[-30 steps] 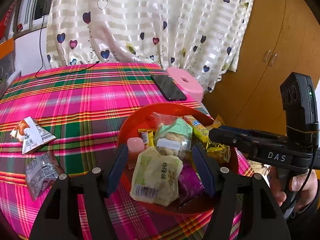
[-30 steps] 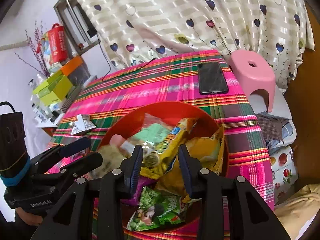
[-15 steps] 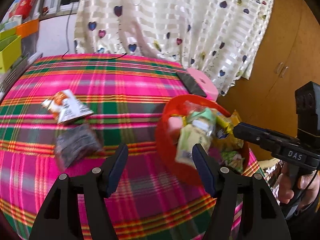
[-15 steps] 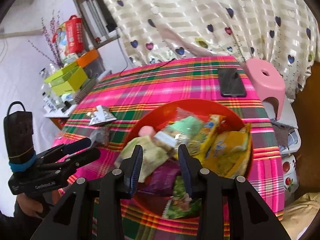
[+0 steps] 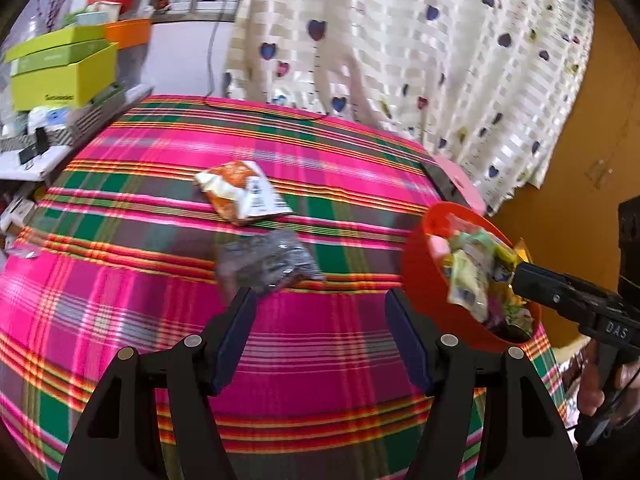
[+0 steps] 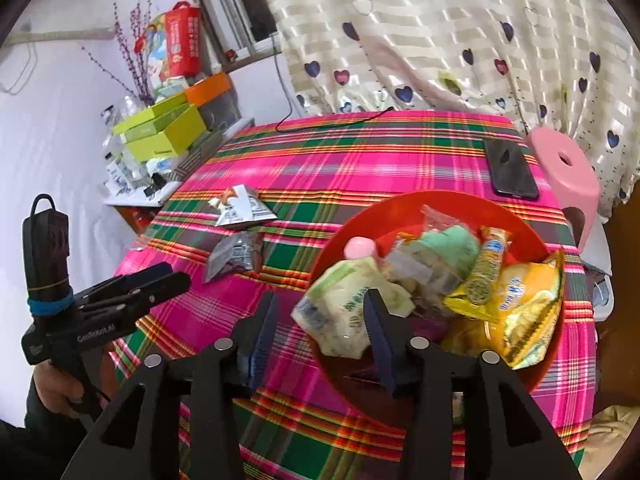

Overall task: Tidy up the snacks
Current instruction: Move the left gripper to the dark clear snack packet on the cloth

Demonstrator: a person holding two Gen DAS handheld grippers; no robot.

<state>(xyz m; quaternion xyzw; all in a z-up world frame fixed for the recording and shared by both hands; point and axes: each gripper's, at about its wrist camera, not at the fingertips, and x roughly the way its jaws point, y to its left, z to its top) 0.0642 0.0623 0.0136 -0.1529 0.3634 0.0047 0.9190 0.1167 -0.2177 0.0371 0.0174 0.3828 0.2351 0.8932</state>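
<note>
While the left gripper (image 5: 320, 316) hangs wide and empty over the plaid cloth (image 5: 120, 300), a grey packet (image 5: 266, 262) lies just beyond its tips, an orange-white packet (image 5: 242, 192) farther back. Right gripper (image 6: 320, 320), jaws just widened, holds nothing at the rim of the red bowl (image 6: 516, 216) heaped with snacks (image 6: 440, 272).

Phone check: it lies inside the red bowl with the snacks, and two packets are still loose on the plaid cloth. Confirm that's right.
Not quite. The phone is not in the red bowl; it lies flat on the plaid cloth just beyond the bowl's far rim, near the pink stool, as the right wrist view shows. The rest holds: the orange-and-white packet and the dark packet are still loose on the cloth.
</note>
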